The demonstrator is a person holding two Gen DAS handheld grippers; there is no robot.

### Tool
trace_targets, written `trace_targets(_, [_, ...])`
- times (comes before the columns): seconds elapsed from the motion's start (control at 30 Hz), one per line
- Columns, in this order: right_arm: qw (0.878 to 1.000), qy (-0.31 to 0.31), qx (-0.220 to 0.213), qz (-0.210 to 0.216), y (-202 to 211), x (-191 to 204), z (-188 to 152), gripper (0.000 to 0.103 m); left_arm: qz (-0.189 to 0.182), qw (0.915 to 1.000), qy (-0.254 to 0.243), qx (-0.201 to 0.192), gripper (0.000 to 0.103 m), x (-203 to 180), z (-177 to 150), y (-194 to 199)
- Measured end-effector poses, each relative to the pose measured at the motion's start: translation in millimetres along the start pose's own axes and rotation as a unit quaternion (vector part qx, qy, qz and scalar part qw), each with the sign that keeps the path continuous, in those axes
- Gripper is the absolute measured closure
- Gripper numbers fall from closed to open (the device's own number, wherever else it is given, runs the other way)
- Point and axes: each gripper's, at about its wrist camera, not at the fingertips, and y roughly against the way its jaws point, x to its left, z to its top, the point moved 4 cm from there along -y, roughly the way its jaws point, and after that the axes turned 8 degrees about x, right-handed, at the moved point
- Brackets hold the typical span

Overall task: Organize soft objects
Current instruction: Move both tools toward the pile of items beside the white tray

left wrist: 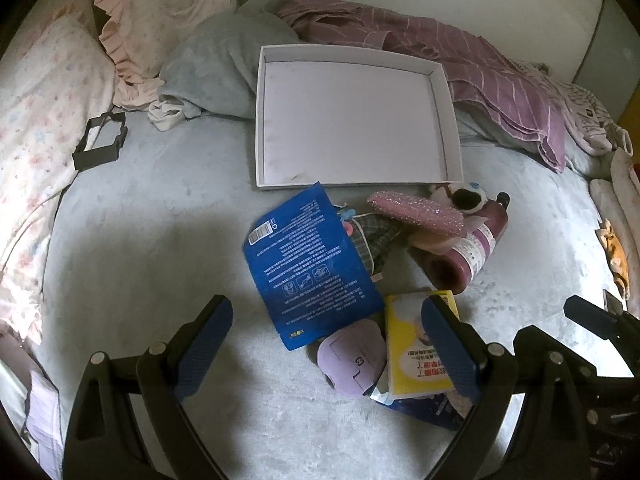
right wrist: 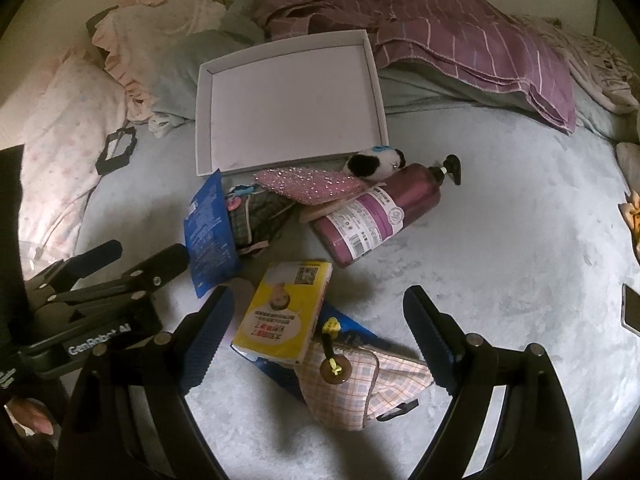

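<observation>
A shallow white box (left wrist: 450,120) (right wrist: 380,92) lies empty on the grey bed. In front of it is a heap: a blue packet (left wrist: 308,264) (right wrist: 208,232), a plaid doll (left wrist: 372,236) (right wrist: 256,216), a pink glitter pouch (left wrist: 416,212) (right wrist: 312,186), a black-and-white plush (left wrist: 464,198) (right wrist: 372,164), a purple pump bottle (left wrist: 476,248) (right wrist: 380,216), a yellow book (left wrist: 412,352) (right wrist: 284,316), a lilac pouch (left wrist: 352,360) and a pink plaid pouch (right wrist: 360,388). My left gripper (left wrist: 324,348) is open above the lilac pouch. My right gripper (right wrist: 320,336) is open above the book and plaid pouch.
Pink floral bedding (left wrist: 36,128) lies at left, a grey blanket (left wrist: 208,64) and purple striped cloth (left wrist: 480,68) behind the box. A black frame (left wrist: 100,140) (right wrist: 116,150) sits left. An orange toy (left wrist: 612,256) and a phone (right wrist: 632,308) lie at right.
</observation>
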Motion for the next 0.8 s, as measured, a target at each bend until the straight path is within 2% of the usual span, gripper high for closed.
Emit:
trace_targets(0.1, [1.000, -0.002, 0.005, 0.004, -1.1, -1.0, 1.4, 0.016, -0.007, 1.0000, -0.005, 0.003, 0.006, -2.0, 1.0, -2.7])
trace_targets(0.6, [0.999, 0.023, -0.029, 0.007, 7.5, 7.8, -0.3, 0.016, -0.010, 0.9997, -0.008, -0.020, 0.006, -1.3, 4.6, 4.1])
trace_targets(0.8, [1.000, 0.013, -0.002, 0.006, -5.4, 5.1, 2.8, 0.016, -0.018, 0.9998, -0.008, -0.001, 0.006, -1.9, 3.3, -1.6])
